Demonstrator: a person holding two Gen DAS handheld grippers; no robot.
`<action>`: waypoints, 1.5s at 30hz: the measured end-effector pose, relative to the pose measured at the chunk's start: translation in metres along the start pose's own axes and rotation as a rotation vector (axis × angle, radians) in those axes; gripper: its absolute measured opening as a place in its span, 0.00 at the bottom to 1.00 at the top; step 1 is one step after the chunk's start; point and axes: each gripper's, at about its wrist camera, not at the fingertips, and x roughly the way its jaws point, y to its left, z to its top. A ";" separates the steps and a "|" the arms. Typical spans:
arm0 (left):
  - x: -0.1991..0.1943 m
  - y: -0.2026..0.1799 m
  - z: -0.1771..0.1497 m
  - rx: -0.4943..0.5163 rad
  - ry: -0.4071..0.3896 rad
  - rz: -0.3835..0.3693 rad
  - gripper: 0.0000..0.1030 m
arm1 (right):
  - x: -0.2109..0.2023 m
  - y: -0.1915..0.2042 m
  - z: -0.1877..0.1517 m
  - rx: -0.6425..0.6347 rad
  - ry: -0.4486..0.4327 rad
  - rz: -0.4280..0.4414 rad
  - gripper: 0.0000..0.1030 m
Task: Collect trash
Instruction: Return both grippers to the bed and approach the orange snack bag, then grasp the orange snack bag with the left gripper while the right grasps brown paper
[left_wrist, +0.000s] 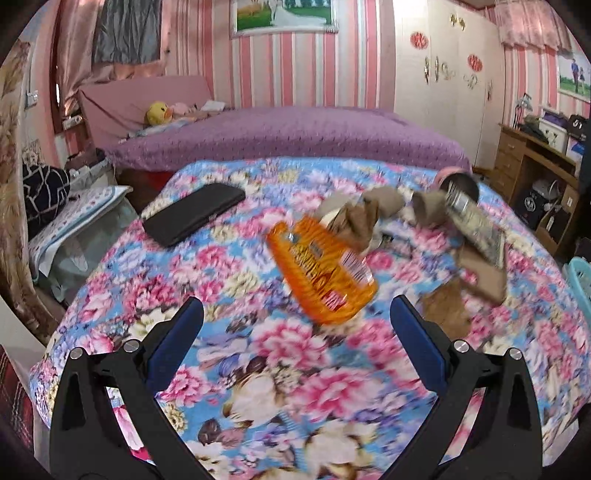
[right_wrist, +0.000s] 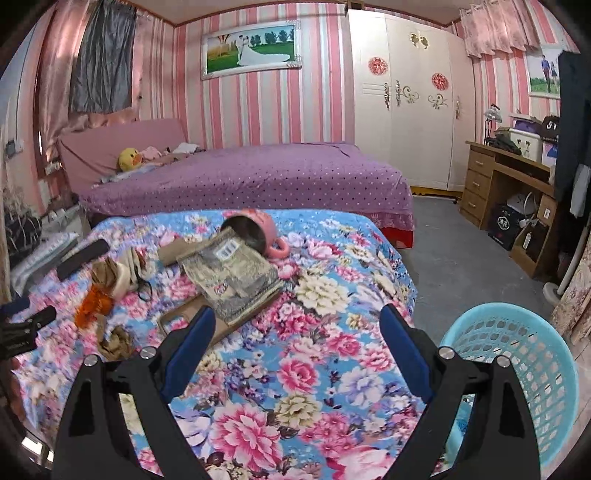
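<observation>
From the left wrist camera, the left gripper (left_wrist: 295, 314) stands with its fingers spread wide and nothing between them, over the floral cover (left_wrist: 280, 387). The orange wrapper (left_wrist: 320, 273) lies just beyond the fingertips, at about twelve to one o'clock from the gap, apart from both blue pads. A crumpled brown paper (left_wrist: 445, 308) sits at two o'clock, just past the right finger. Farther off, at one o'clock, a brown paper wad (left_wrist: 360, 218) and a cardboard tube (left_wrist: 428, 206) lie near a grey printed packet (left_wrist: 476, 229), whose far end reaches the mouth of a pink cup (left_wrist: 458, 182) on its side. A black case (left_wrist: 194, 214) lies at eleven o'clock, well apart from the trash.

From the right wrist camera, the right gripper (right_wrist: 297, 317) is likewise wide open and empty above the cover. The grey printed packet (right_wrist: 232, 280) lies at eleven o'clock, just beyond the left finger's tip. The orange wrapper (right_wrist: 92, 304) is at nine to ten o'clock, well apart. A light blue basket (right_wrist: 517, 369) stands at three o'clock, beside the bed's edge. The purple bed (right_wrist: 258, 177) lies beyond.
</observation>
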 end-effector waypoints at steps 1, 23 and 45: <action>0.003 0.001 -0.002 0.001 0.012 -0.007 0.95 | 0.004 0.000 -0.004 0.005 0.010 0.001 0.86; 0.022 0.014 0.006 -0.004 0.087 -0.078 0.04 | 0.026 0.031 -0.022 -0.030 0.083 0.037 0.86; -0.008 0.104 -0.011 -0.065 0.059 0.045 0.04 | 0.045 0.180 -0.037 -0.199 0.156 0.208 0.70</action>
